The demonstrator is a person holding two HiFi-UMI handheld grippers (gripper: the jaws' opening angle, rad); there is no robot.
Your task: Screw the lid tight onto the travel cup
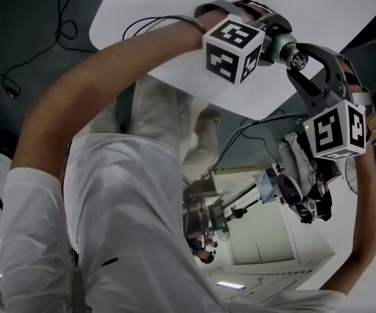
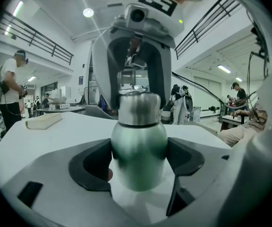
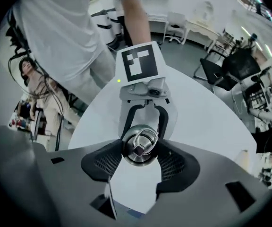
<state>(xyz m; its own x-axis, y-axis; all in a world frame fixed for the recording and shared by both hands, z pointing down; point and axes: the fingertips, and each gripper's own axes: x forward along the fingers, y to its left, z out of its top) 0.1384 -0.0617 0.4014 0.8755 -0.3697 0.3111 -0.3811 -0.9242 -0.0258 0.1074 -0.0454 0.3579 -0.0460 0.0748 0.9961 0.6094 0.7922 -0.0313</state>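
Table (image 2: 70, 129) | cup (image 2: 138, 145) upright | left hand-held gripper (image 2: 139, 160) clamps it | right one (image 3: 140, 160) clamps lid (image 3: 137, 144)

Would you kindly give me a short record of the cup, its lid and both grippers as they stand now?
travel cup: green body, upright
lid: steel, seated on the cup's neck
left gripper: comes in from the side, jaws shut on the travel cup
right gripper: points down from above, jaws shut on the lid
table: white, below the cup

white short-sleeved shirt (image 1: 129, 207), grey gripper housings (image 3: 41, 193), black jaw pads (image 2: 91, 167), black-and-white marker cubes (image 1: 232, 49), black cables (image 1: 150, 21)
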